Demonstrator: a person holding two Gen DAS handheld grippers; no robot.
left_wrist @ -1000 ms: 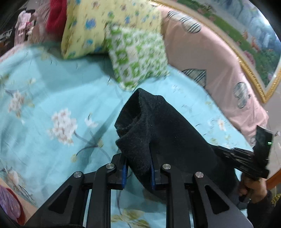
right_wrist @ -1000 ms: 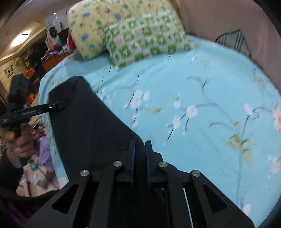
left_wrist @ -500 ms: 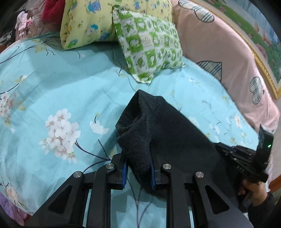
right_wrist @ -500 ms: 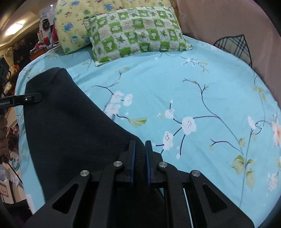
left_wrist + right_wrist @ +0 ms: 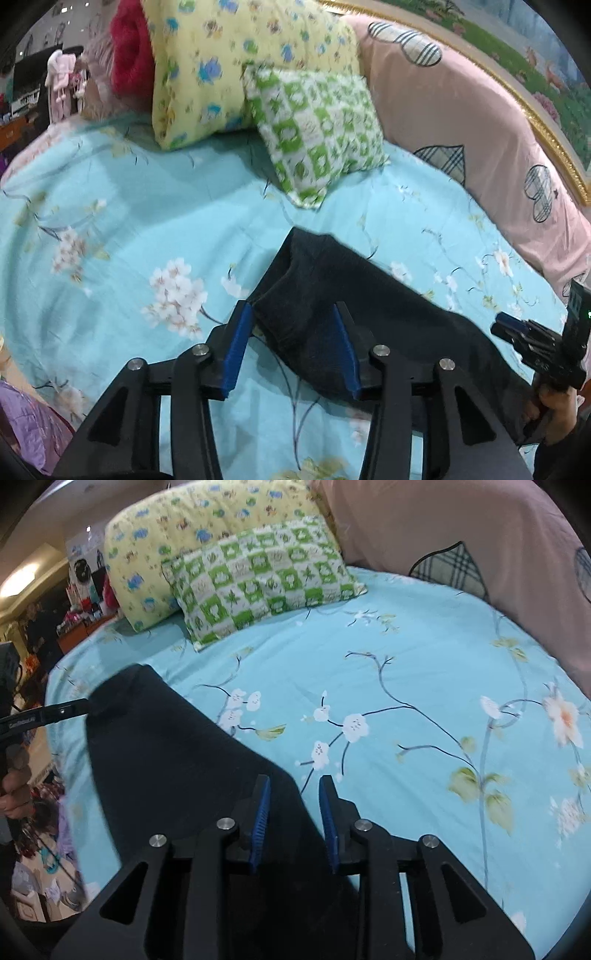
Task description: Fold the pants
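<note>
Black pants [image 5: 354, 306] lie flat on the light blue floral bedsheet [image 5: 155, 236]. My left gripper [image 5: 291, 314] is open, its blue pads either side of the pants' near corner, not gripping. In the right wrist view the pants [image 5: 177, 753] stretch to the left over the sheet. My right gripper [image 5: 293, 786] is open, its jaws astride the pants' other corner. The right gripper also shows in the left wrist view [image 5: 535, 343], and the left gripper's finger shows at the left edge of the right wrist view [image 5: 44, 714].
A green checked pillow [image 5: 317, 129] and a yellow patterned pillow [image 5: 236, 62] lie at the head of the bed. A pink padded headboard [image 5: 480, 122] curves along the right. A red fabric bundle [image 5: 129, 55] sits behind the pillows. Room clutter [image 5: 40, 812] lies beyond the bed's left edge.
Both grippers have opened and let go of the pants. The raised fold that stood in the left gripper has dropped flat onto the sheet.
</note>
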